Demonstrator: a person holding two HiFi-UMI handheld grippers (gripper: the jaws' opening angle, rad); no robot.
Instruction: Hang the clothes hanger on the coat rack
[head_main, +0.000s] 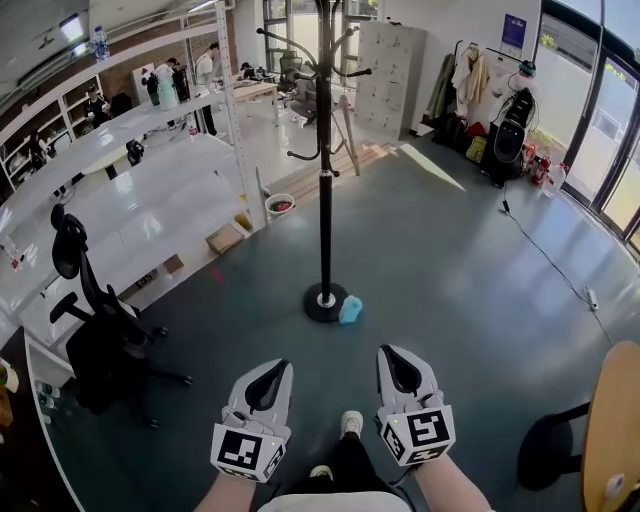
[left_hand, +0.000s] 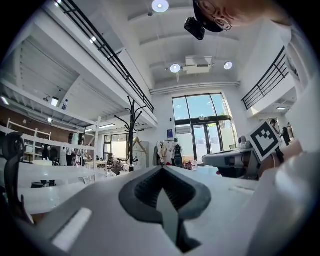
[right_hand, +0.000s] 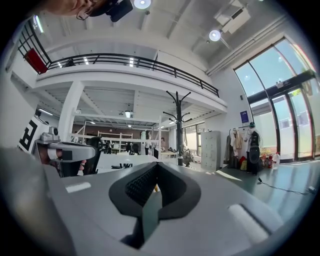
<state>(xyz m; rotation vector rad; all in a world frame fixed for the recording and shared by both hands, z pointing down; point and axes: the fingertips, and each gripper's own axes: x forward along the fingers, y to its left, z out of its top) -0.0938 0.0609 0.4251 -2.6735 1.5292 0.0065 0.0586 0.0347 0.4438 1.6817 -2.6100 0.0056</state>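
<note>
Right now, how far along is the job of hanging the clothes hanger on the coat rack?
Nothing looks done: the tall black metal coat rack stands ahead, its visible hooks bare. Nothing is in hand: the left hand-held gripper and right hand-held gripper are shut and empty. Fetching and hanging the hanger remain.

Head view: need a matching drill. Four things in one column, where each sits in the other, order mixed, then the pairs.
Things:
1. tall black metal coat rack
2. small light-blue object
3. black wheeled office chair
4. rounded tan wooden board on a black frame

Places:
A. right edge of the view
B. left side of the view
C. centre, standing upright
D. low down, beside the rack's round base

Pairs: 1-C; 2-D; 3-B; 4-A
</note>
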